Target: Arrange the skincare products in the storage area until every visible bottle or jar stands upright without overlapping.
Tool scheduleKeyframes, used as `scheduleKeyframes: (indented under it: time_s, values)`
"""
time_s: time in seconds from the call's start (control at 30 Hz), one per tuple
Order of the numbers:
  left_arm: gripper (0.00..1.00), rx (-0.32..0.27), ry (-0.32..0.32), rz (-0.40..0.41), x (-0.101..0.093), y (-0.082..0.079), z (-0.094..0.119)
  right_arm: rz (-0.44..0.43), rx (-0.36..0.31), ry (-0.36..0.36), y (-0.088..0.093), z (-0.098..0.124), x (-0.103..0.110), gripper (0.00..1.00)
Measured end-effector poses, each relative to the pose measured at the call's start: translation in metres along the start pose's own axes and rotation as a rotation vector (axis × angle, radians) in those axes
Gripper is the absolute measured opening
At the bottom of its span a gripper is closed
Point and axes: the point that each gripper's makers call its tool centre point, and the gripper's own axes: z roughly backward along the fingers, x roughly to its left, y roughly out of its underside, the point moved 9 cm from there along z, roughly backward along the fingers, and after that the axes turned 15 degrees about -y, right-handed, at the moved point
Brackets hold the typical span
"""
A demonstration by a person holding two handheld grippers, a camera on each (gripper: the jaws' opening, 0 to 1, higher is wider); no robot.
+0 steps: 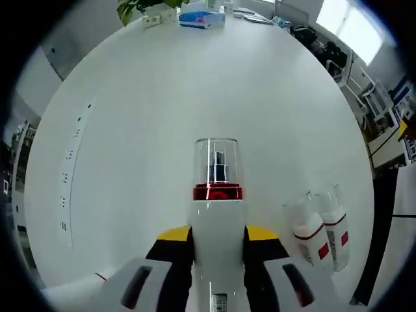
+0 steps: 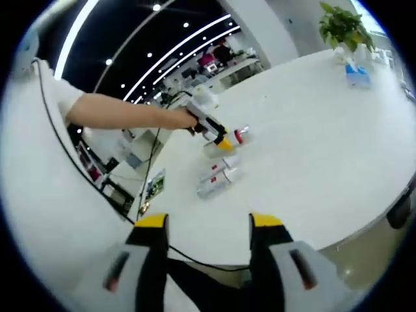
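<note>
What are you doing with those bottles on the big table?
A person is tidying skincare bottles using two hand-held grippers. The left gripper is clamped on a white pump bottle with a red collar and clear cap. Two smaller white bottles lie side by side on the white table. The right gripper is open, holding nothing.

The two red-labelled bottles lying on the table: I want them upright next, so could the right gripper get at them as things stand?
Probably yes. The right gripper is open and holds nothing, and bare table lies between it and the two lying bottles. The left gripper, shut on the white bottle, sits just beyond them.
</note>
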Motion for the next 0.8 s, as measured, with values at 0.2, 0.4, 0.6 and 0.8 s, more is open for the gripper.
scheduleKeyframes:
  time_s: [0.2, 0.4, 0.6, 0.8]
  values:
    - [0.29, 0.013, -0.005, -0.003, -0.001, -0.001, -0.001, -0.047, -0.069, 0.077, 0.023, 0.032, 0.004, 0.47]
    - [0.29, 0.006, -0.011, 0.014, -0.002, 0.000, 0.000, -0.095, -0.109, 0.141, 0.053, 0.070, 0.008, 0.47]
    - [0.29, -0.007, -0.024, 0.057, -0.004, 0.002, 0.001, -0.128, -0.113, 0.178, 0.078, 0.094, 0.019, 0.47]
    - [0.29, -0.021, -0.035, 0.091, -0.006, 0.004, 0.001, -0.134, -0.084, 0.181, 0.091, 0.104, 0.034, 0.48]
